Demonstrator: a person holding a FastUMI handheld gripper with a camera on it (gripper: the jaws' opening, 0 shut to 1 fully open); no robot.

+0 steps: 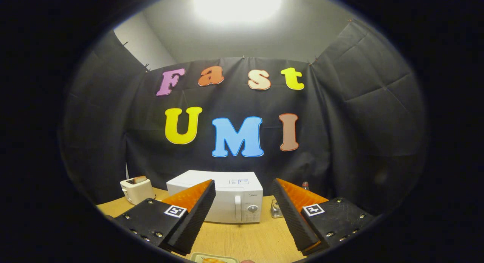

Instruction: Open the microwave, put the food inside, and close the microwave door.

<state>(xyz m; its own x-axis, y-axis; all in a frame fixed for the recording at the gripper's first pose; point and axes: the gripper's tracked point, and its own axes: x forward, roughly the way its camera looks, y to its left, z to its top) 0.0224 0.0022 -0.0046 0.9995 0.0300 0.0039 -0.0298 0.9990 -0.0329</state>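
- Gripper (242, 202): jaws spread wide apart, holding nothing. The two fingers (196, 214) angle outward, each carrying a square marker tag on its top face.
- Microwave (223, 197): white, standing on the wooden desk (245, 238) beyond the fingers and seen through the gap between them, a little toward the left finger. Door is closed. A vertical handle (238, 208) sits beside the control panel, with a round dial (252, 208) at the panel's lower part. The left finger covers part of the door front.
- Food: a pale plate or tray (213, 257) lies on the desk just below the fingers, close to the camera, between the two finger bases. Something orange (212, 260) lies on it; too little shows to tell what kind of food it is.
- Toaster (137, 190): cream-white, on the desk well to the left of the microwave, apart from it. A brownish slice (139, 179) sticks out of its top slot.
- Small clear glass object (276, 209): on the desk just right of the microwave, next to the right finger's inner edge; cannot tell whether it touches the microwave.
- Bottle with a red cap (305, 186): behind the right finger, near the black cloth wall; only the top is visible.
- Bright ceiling light (238, 4) overhead.
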